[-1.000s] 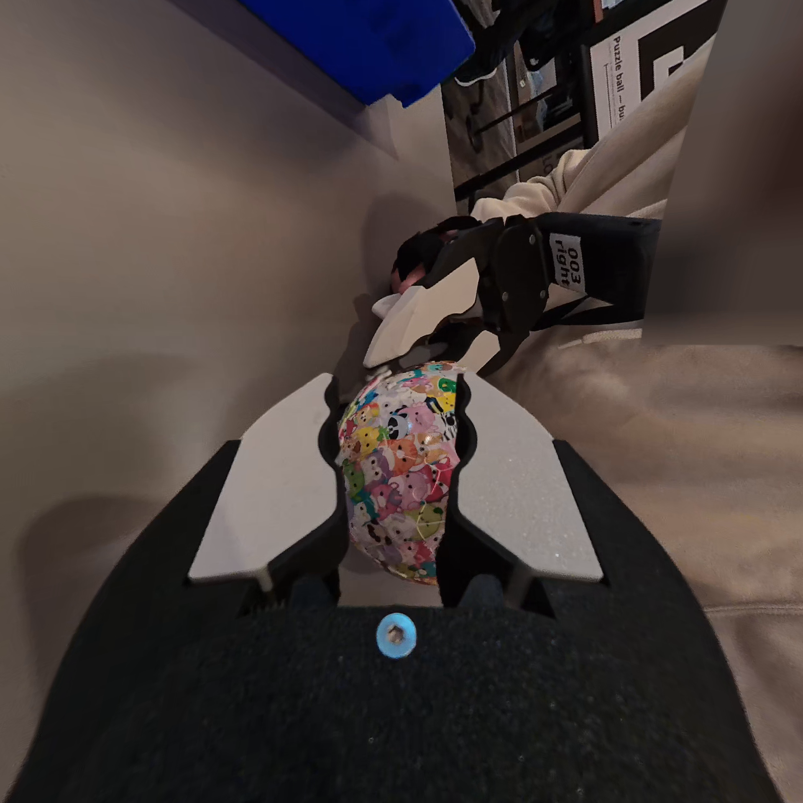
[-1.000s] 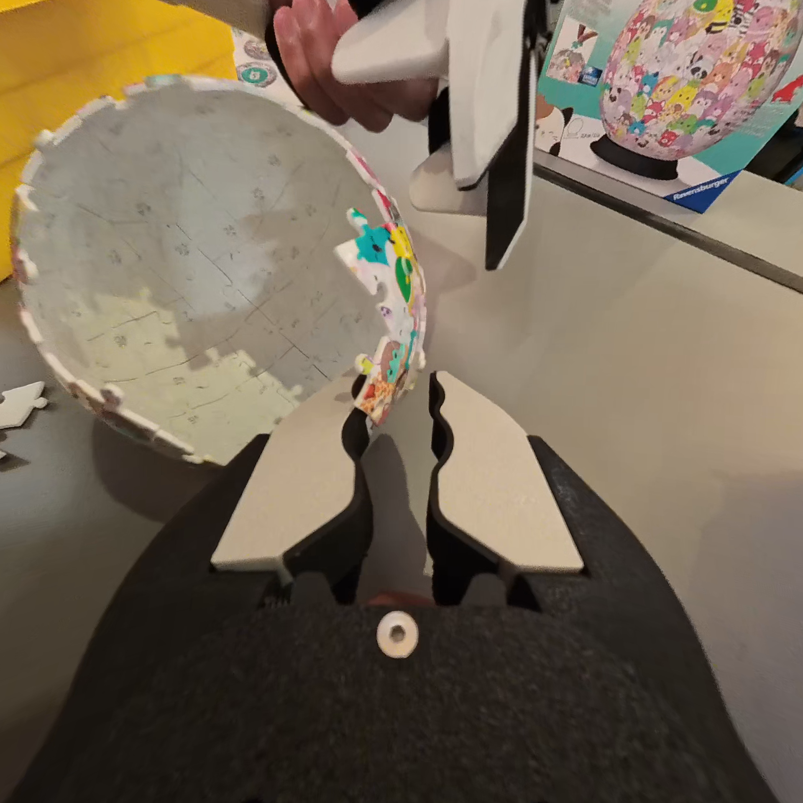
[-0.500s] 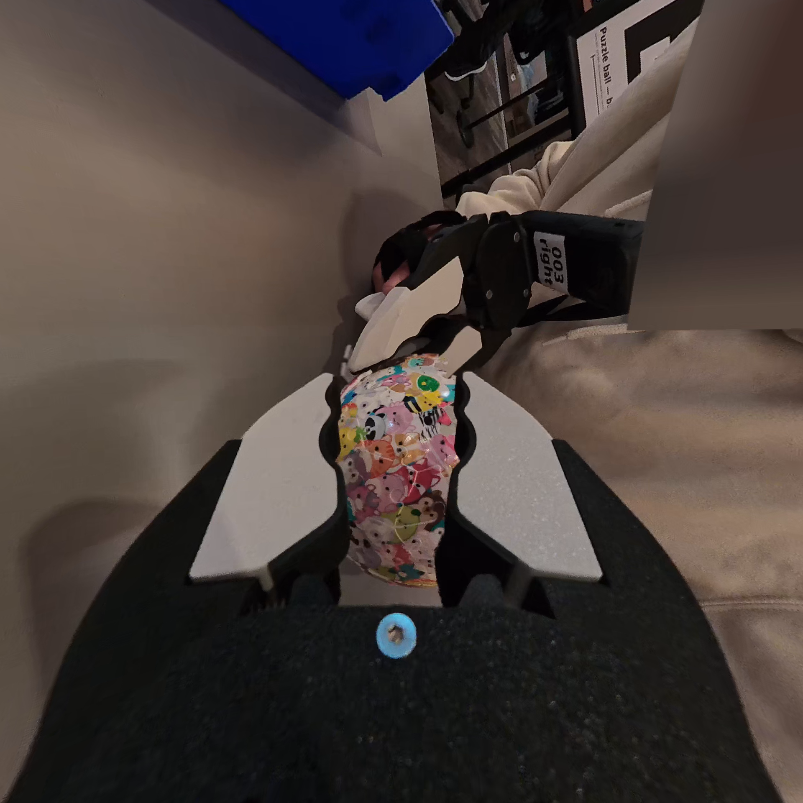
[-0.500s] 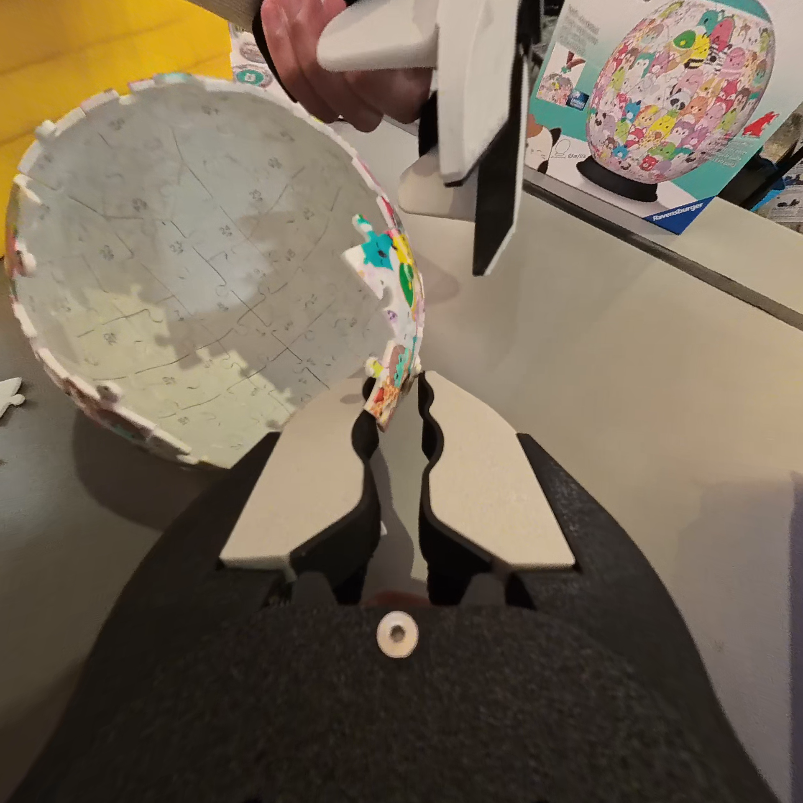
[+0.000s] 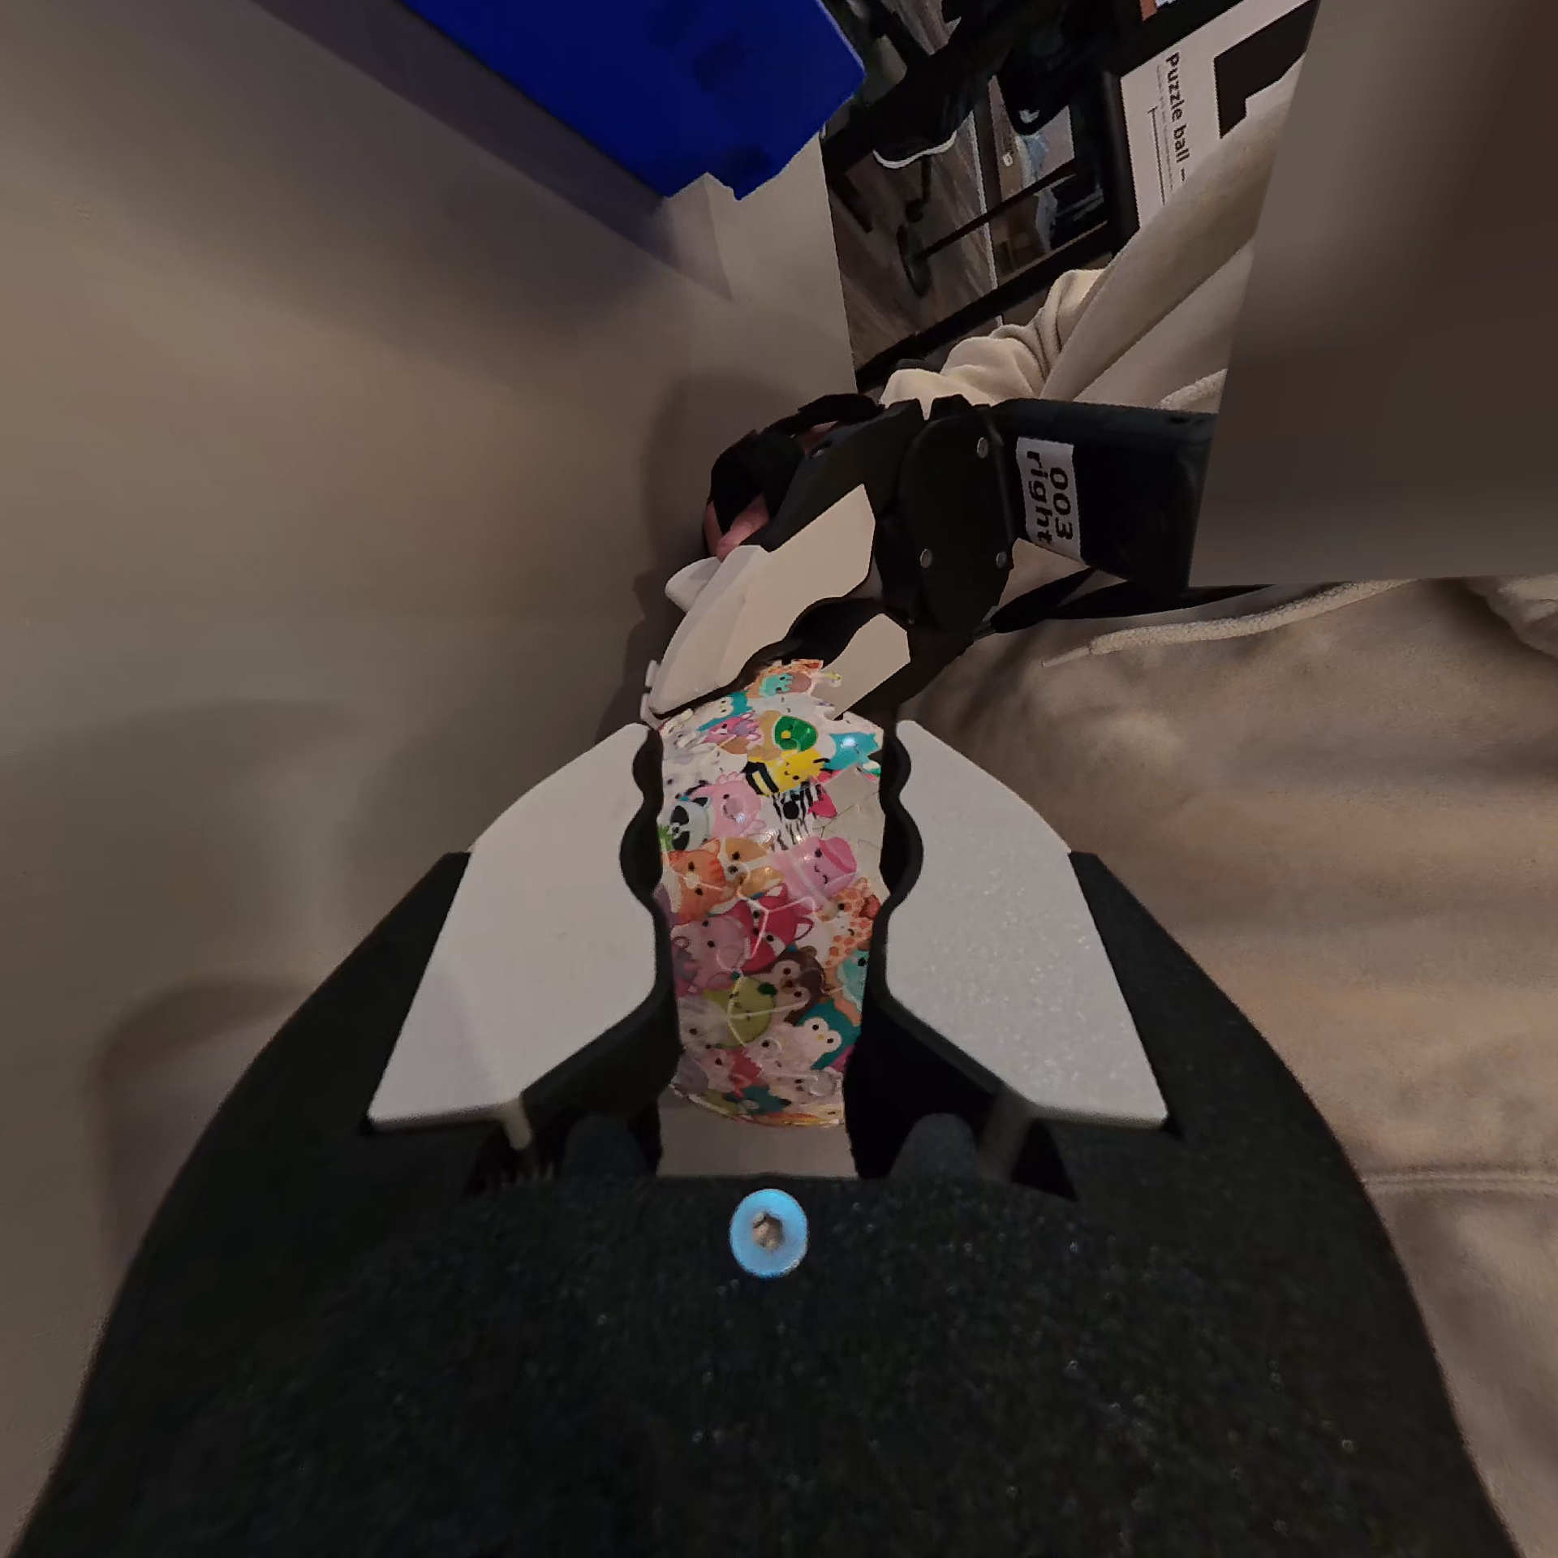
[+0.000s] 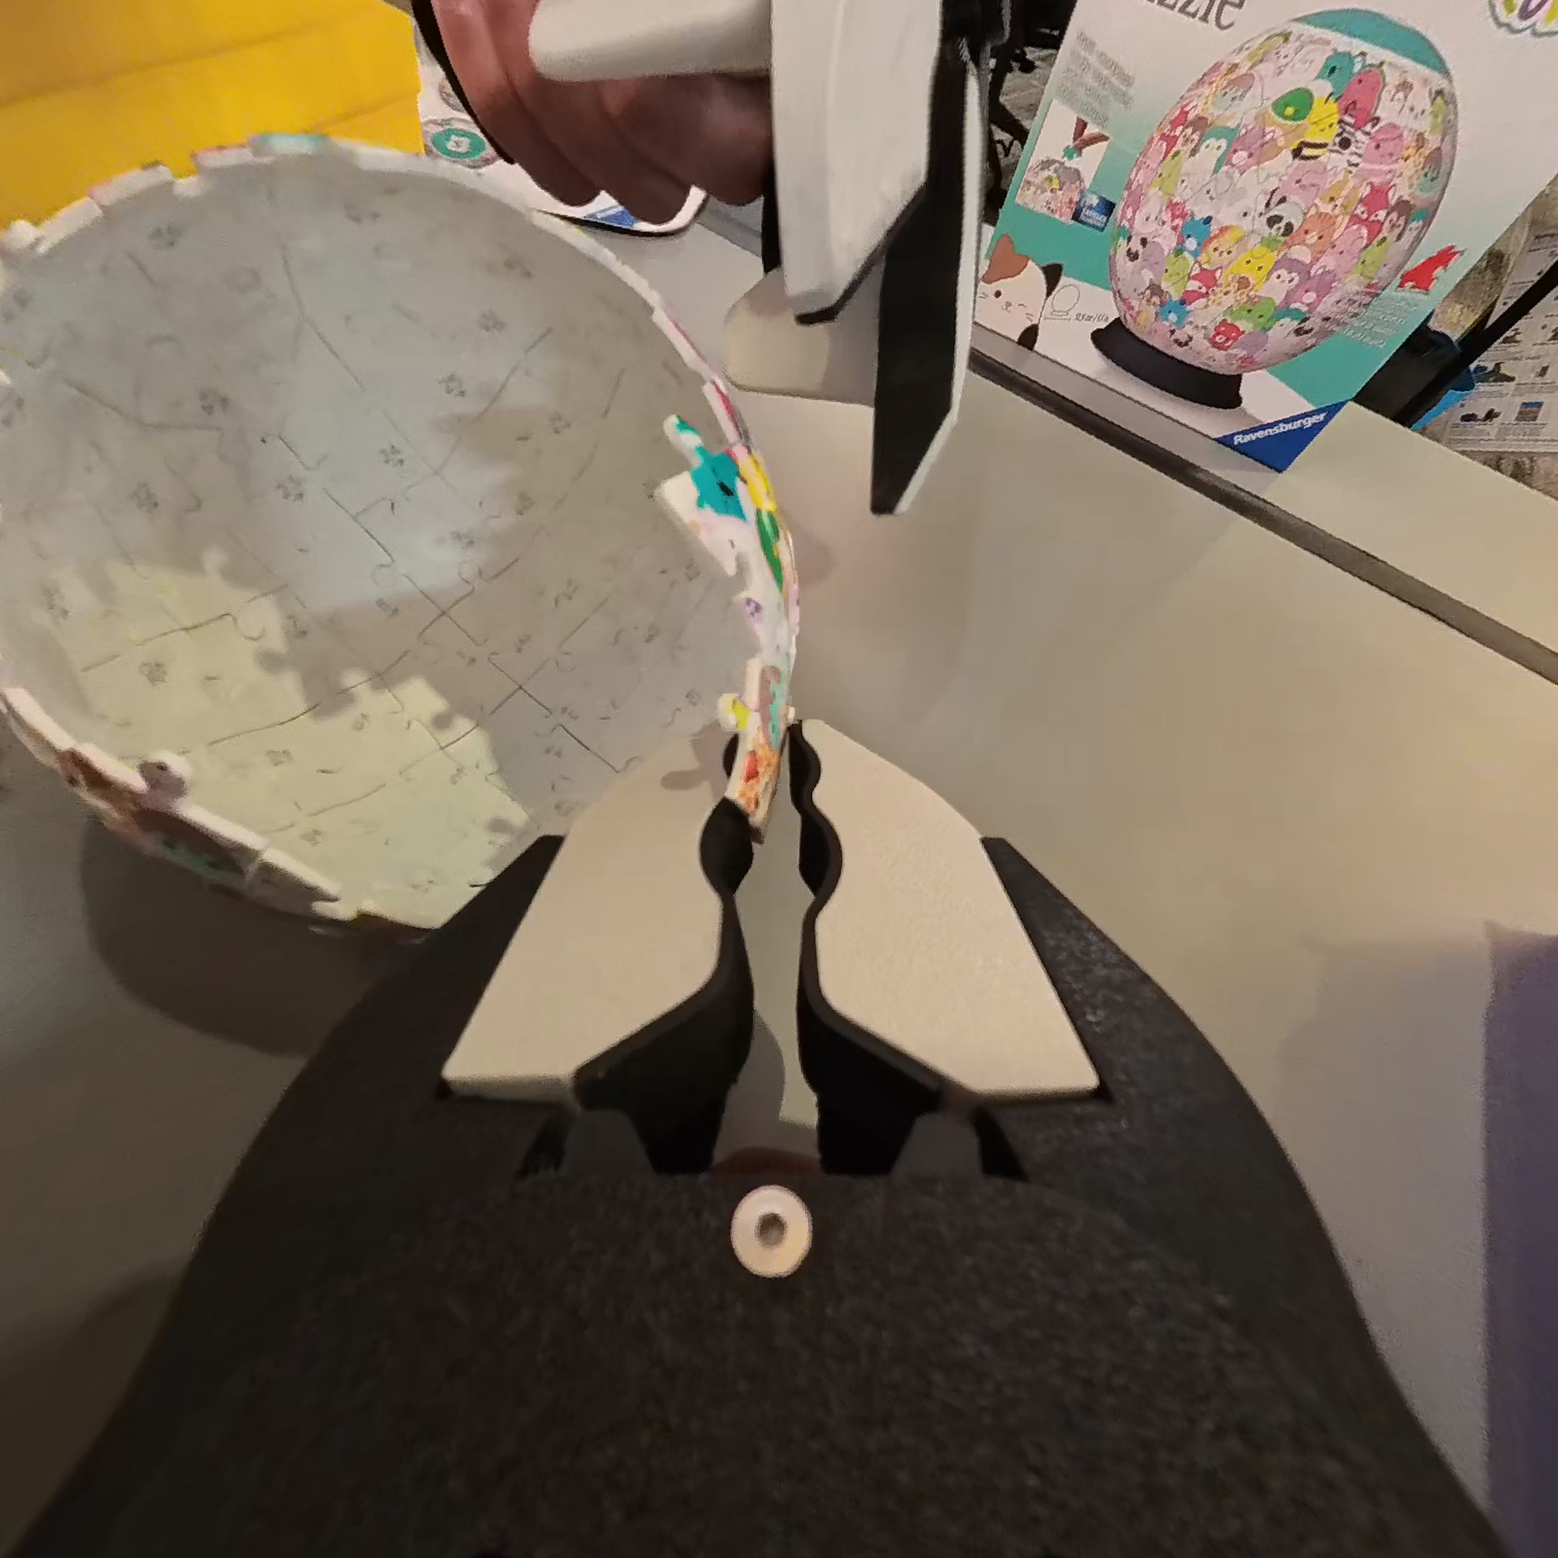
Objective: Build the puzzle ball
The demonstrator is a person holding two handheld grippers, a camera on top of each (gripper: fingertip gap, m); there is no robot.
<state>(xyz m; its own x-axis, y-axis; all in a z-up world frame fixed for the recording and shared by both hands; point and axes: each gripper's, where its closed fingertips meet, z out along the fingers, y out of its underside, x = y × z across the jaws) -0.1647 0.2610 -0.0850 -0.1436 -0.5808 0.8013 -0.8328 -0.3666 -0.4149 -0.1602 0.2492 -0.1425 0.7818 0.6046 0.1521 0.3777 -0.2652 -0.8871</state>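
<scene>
The half-built puzzle ball [image 6: 337, 539], a curved plastic shell printed with bright cartoon animals outside and plain white inside, is held tilted above the pale grey tabletop [image 6: 1180, 759]. Its rim is clamped between the fingers of the right gripper [image 6: 771, 780], nearly together. The left gripper [image 5: 771, 759] is seen with fingers apart, the shell's coloured outside showing between them; contact cannot be told. Beyond the shell, a printed cardboard puzzle box [image 6: 1222, 211] stands.

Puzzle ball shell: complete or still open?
Still open: the puzzle ball shell shows its white inside and a jagged rim, with right tongs at that rim.
</scene>
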